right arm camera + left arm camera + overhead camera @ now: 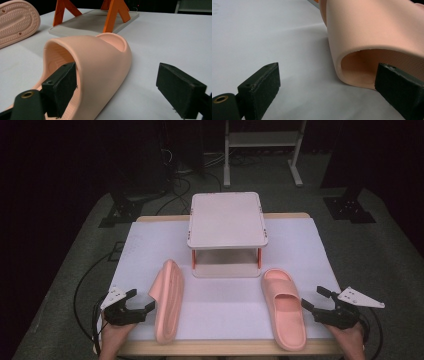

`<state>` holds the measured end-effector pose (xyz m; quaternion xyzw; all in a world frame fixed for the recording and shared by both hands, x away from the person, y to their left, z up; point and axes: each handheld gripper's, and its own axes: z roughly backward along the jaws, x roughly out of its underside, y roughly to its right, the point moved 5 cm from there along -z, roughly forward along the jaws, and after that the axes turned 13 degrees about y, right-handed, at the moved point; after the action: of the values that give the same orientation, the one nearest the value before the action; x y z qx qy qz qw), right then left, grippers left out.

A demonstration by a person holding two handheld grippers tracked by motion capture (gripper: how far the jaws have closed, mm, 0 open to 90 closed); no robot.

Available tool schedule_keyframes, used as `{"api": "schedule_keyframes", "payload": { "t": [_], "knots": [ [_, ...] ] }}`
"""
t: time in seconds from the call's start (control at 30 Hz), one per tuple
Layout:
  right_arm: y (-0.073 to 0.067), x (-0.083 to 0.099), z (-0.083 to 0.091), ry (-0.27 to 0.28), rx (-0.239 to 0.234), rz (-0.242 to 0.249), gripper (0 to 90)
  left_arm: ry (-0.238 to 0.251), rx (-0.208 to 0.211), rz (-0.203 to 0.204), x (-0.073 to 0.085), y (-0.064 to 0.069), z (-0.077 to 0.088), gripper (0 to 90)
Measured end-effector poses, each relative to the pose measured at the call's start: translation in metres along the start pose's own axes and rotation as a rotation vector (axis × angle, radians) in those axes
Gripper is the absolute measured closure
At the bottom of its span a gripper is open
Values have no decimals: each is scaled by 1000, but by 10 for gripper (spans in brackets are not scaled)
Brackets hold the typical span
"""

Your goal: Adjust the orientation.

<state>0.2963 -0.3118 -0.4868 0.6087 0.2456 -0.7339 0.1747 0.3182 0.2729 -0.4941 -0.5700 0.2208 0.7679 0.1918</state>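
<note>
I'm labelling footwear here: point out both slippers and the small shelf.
Left slipper (169, 302), high view, on its ribbed sole.
Right slipper (281, 296), high view, on its strap.
Shelf (227, 217), high view, on its top board.

readable text: none | brands, labels, numbers, signs: none legible in any view | pale pink moulded foam slide sandals (283, 312): raised tread pattern only, no lettering | small two-tier shelf with white tops and orange legs (227, 220): plain | white table cover (220, 300): unmarked
</note>
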Motion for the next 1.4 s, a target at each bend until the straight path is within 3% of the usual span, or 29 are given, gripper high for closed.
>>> {"api": "schedule_keyframes", "payload": {
  "t": [0.17,0.37,0.6,0.87,1.3,1.4],
  "knots": [
    [0,0,0,-3,-7,2,163,-14,12,-9,-1,4,-9,90],
    [0,1,-1,-5,-5,3,163,-49,16,-19,-1,7,-17,227],
    [-2,1,-3,-13,-13,5,163,-55,36,-6,-4,11,-21,362],
    [-2,3,-4,-24,-21,8,163,-33,63,38,-8,16,-24,471],
    [-4,3,-5,-31,-23,11,163,12,90,56,-14,25,-24,484],
    [-4,3,-6,-33,-24,11,163,22,93,28,-17,29,-24,477]
  ]
}}
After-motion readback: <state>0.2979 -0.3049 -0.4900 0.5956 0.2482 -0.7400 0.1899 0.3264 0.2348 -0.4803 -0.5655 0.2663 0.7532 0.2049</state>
